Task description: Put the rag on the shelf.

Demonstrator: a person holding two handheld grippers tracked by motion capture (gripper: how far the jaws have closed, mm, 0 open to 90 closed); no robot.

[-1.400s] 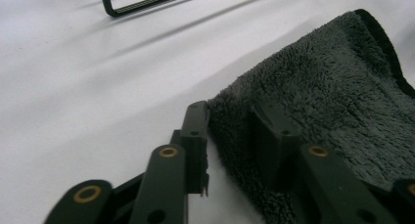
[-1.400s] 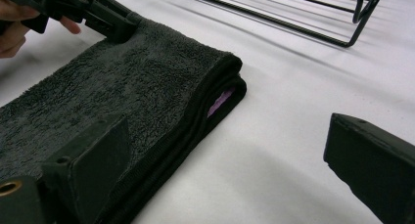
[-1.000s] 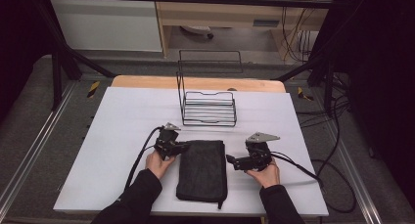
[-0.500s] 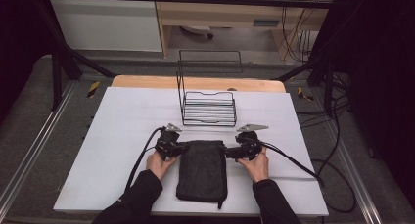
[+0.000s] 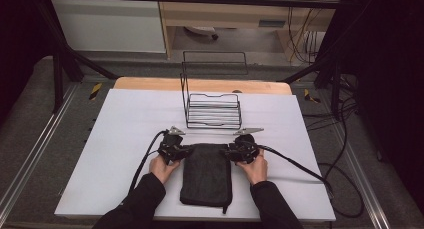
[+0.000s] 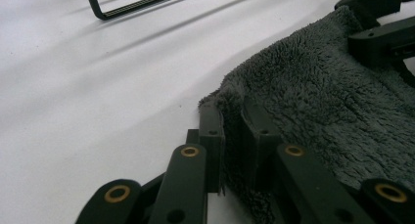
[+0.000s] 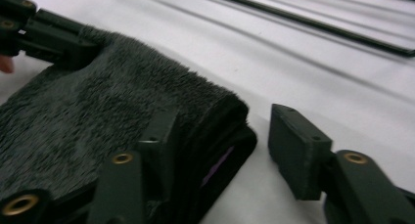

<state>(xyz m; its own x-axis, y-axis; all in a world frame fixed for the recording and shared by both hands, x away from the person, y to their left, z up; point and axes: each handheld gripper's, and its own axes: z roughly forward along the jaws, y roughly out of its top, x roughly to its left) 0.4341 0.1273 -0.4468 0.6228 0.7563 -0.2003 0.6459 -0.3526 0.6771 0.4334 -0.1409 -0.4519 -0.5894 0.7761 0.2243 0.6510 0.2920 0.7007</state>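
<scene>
- Since the earlier high view my right gripper (image 5: 235,152) has come in from out to the right and now sits at the far right corner of the folded dark towel (image 5: 206,174); its fingers have just been closing, with that corner between them. My left gripper (image 5: 183,151) has kept its place at the far left corner.
- High view: the towel lies folded on the white surface (image 5: 125,139), near the person's edge, with a hand on each side of its far end. The black wire rack (image 5: 212,109) stands beyond it, well clear of both grippers.
- Left gripper view: my left fingers (image 6: 212,136) are pinched nearly together on a fold of the towel's edge (image 6: 313,101), so I have hold of that corner. The right gripper's fingers (image 6: 377,38) show at the far corner.
- Right gripper view: my fingers stand partly open around the thick folded corner (image 7: 215,121). One finger (image 7: 159,136) lies against the pile, the other (image 7: 296,150) stands clear of it with bare surface between, so there is no grip yet.
</scene>
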